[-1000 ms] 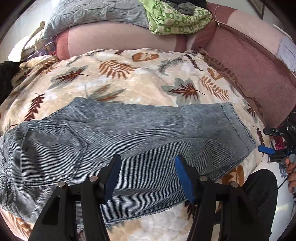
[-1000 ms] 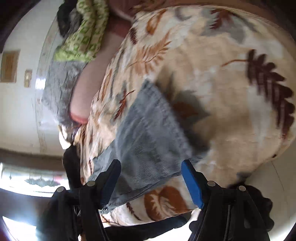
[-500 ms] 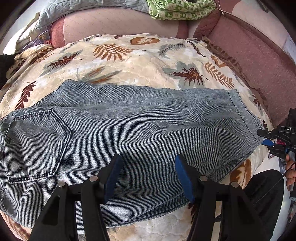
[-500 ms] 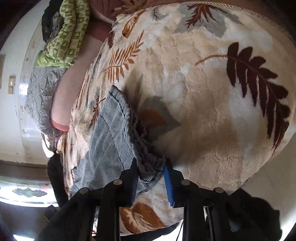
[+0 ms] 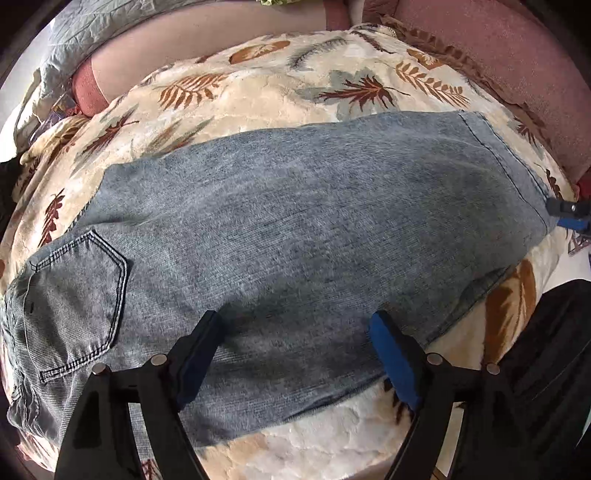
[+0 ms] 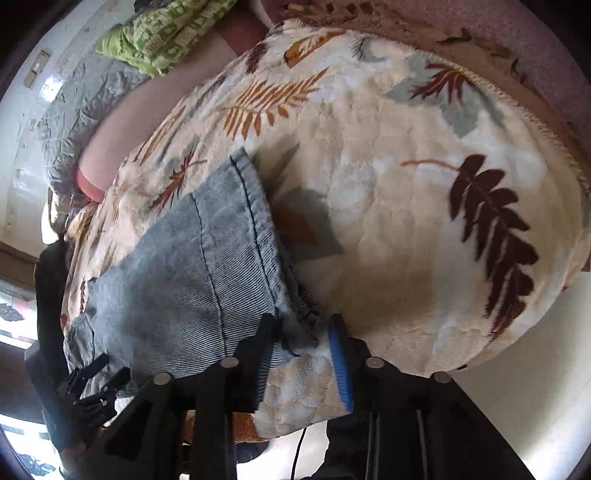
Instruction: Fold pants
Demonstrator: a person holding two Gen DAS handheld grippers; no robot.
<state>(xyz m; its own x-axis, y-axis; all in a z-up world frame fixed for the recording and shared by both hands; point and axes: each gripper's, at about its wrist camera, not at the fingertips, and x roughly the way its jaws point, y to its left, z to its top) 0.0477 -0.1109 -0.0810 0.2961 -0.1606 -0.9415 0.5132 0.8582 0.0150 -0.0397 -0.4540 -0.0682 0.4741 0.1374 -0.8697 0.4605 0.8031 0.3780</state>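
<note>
A bed point(image 5: 517, 74) with a pink cover was seen, and over it a cream blanket point(image 5: 258, 92) printed with brown and grey leaves was spread. At the bed's far end a grey quilt point(image 6: 74, 110) and a green patterned cloth point(image 6: 166, 33) were piled.

The pants point(image 5: 295, 229), of faded blue denim, were laid flat across the blanket, folded lengthwise with one leg on the other. In the left wrist view the seat, with its back pocket point(image 5: 74, 306), was found at the lower left, and the hem point(image 5: 506, 162) at the upper right, near the blanket's edge.

The left gripper point(image 5: 295, 354) was held above the near edge of the pants, about midway along the leg and pointed steeply down. Its jaws were spread wide and were opening; denim was seen below the gap, but nothing was pressed by the pads.

The right gripper point(image 6: 301, 354) was placed at the near corner of the hem. Its jaws were set fairly narrow and were opening. The bunched corner of the hem point(image 6: 295, 317) was seen lying at the tips, against the dark finger point(image 6: 264, 339), while the blue pad point(image 6: 340, 362) stood clear of it with bare blanket showing between the two. No grip on the cloth was seen. The same gripper was seen small at the right edge of the left wrist view, just beside the hem.
</note>
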